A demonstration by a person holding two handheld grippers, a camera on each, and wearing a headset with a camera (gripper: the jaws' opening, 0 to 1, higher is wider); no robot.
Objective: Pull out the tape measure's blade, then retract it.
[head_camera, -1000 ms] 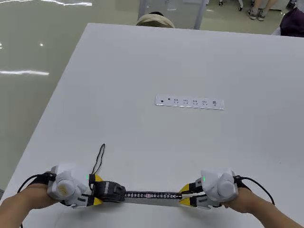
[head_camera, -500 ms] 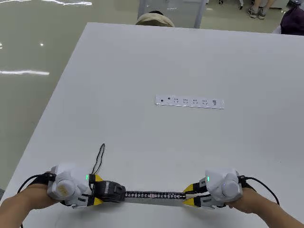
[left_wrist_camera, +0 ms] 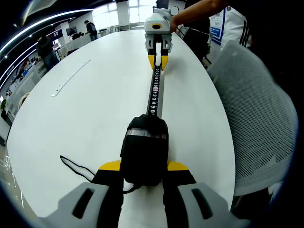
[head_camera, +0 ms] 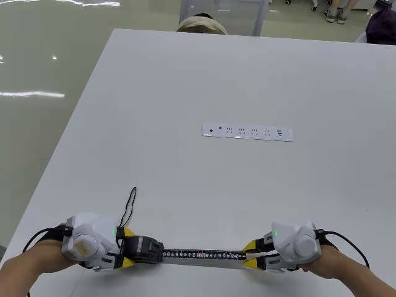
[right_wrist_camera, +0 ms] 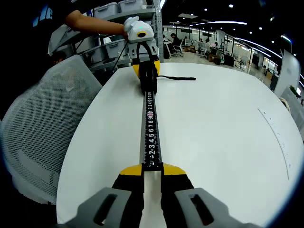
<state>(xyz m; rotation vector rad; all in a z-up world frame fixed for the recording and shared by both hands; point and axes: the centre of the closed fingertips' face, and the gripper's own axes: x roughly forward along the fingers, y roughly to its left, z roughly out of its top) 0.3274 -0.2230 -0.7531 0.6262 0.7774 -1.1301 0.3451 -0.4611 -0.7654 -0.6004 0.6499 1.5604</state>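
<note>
Since one second ago, the right gripper (head_camera: 250, 255) has moved further to the right along the near edge of the white table (head_camera: 216, 80), and a longer piece of the blade (head_camera: 201, 254) is now outside. The left gripper (head_camera: 128, 249) and the black tape measure case (head_camera: 143, 249) are at the same place as before, at the near left part of the table.

The left gripper has its two jaws pressed against the sides of the case and holds it firmly; its yellow tips are on both sides of the body. The right gripper has its jaws almost fully together and pinches the free end of the blade between the yellow tips. The blade runs straight from the case to the right gripper, with the printed numbers facing up, low over the table surface.

A thin black strap (head_camera: 129, 207) lies on the table from the case toward the far side. A white power strip (head_camera: 246, 132) lies flat near the middle of the table, well apart from both grippers. A grey mesh chair (left_wrist_camera: 247, 109) stands beside the near edge.
</note>
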